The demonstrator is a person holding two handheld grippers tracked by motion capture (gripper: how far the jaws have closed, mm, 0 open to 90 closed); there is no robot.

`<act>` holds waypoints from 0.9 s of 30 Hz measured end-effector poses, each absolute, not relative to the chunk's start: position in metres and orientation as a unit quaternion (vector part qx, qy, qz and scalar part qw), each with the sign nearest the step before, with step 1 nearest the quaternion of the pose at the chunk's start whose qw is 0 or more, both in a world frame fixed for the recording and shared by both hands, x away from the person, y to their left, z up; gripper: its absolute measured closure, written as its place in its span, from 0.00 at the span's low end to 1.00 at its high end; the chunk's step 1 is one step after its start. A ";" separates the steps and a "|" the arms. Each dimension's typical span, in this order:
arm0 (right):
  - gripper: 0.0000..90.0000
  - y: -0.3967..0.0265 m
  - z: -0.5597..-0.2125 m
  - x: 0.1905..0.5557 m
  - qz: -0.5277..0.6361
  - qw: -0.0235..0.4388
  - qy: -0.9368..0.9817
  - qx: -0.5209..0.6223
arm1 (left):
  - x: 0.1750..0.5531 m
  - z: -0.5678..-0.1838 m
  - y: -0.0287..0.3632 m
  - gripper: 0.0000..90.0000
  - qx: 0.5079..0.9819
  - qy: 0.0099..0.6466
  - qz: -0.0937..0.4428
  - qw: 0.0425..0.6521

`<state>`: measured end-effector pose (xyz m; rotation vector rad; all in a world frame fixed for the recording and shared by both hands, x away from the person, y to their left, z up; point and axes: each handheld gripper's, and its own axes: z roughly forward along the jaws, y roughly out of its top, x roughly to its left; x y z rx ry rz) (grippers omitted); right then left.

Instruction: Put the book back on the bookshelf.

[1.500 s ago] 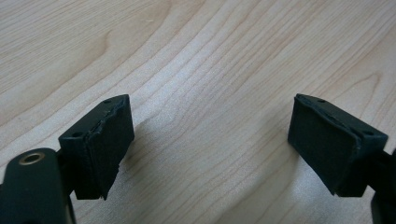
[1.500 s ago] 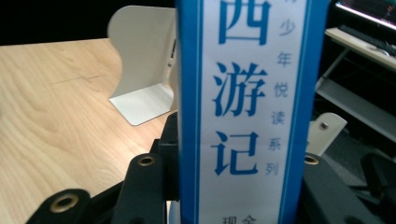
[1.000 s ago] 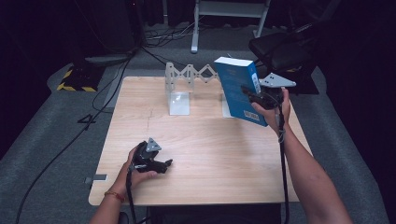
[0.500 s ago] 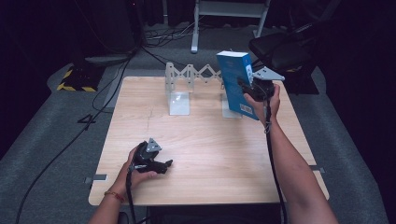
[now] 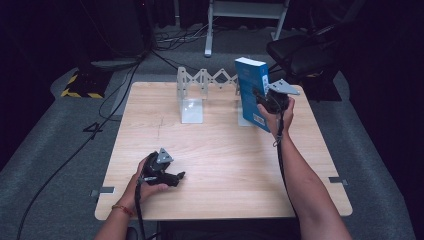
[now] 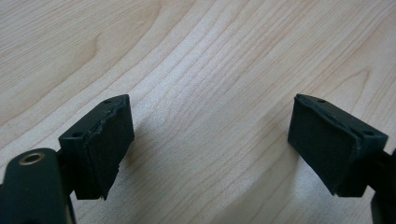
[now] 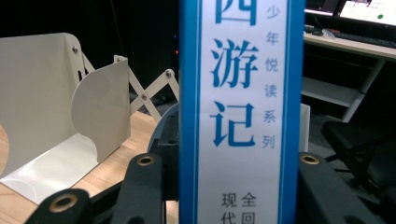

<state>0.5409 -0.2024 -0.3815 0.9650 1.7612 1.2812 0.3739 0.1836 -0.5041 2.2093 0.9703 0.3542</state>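
Left tool [image 6: 210,149], jaws wide apart, over bare wooden tabletop [image 6: 210,56].

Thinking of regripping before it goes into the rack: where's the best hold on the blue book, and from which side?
Keep the hold that the right gripper has: across the spine of the blue book, low down, from the person's side. The book stands upright, spine facing that way, its narrow thickness between the jaws, top free toward the white expanding rack.
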 end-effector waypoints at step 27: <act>0.67 -0.250 -0.414 0.492 0.522 0.361 0.681 0.365 | 0.375 -0.504 0.183 0.16 0.852 0.369 0.141 0.343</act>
